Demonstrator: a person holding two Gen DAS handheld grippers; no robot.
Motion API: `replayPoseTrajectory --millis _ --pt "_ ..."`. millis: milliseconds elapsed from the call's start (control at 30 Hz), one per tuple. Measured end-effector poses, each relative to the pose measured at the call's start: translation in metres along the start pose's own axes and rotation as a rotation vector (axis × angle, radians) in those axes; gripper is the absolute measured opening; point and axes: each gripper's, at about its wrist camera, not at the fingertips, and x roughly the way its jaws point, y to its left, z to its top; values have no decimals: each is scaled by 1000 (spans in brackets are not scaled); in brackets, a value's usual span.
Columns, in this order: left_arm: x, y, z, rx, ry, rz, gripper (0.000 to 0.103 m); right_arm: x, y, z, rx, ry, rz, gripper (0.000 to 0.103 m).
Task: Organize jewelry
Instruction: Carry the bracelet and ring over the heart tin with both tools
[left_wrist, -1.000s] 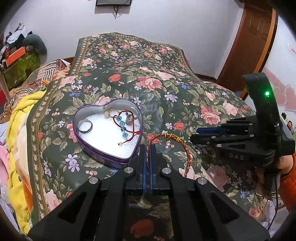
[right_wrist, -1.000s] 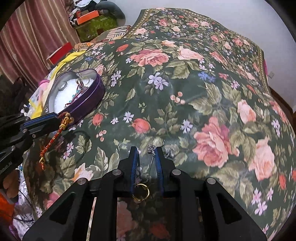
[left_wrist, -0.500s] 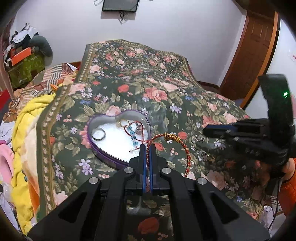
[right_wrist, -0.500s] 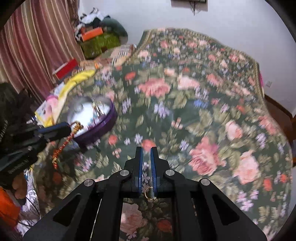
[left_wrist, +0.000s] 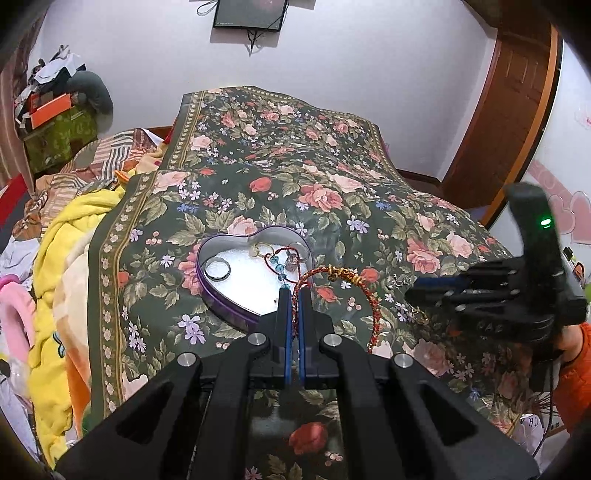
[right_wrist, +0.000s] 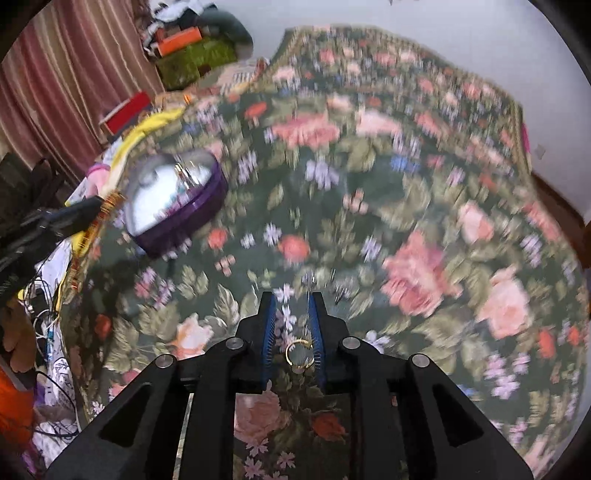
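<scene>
Heart tin (left_wrist: 236, 314) sitting on the bedspread (left_wrist: 332, 192), toward its left edge. Inside the tin: ring (left_wrist: 217, 268) at the left, beaded string (left_wrist: 279, 264) at the right. Cord bracelet (left_wrist: 351, 284) pinched in the left gripper (left_wrist: 294, 295), hanging just right of the tin, in front of it. Right gripper (right_wrist: 291, 301) over to the right, earring (right_wrist: 301, 352) between its fingers. Blankets (left_wrist: 70, 258) piled left of the bedspread, door (left_wrist: 506, 110) behind at right

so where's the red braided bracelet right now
In the left wrist view, the red braided bracelet hangs pinched in the left tool, just right of the heart-shaped tin.
</scene>
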Motion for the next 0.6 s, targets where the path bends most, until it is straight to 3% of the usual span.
replayPoseTrajectory --millis 67,233,600 --pt "3 2 0 0 2 0 1 11 -6 -1 25 36 6 16" --pt "7 7 4 -4 0 -5 1 17 -12 7 47 18 40 17" --pt "20 10 6 -11 15 -16 1 25 2 15 -17 -18 -15 17"
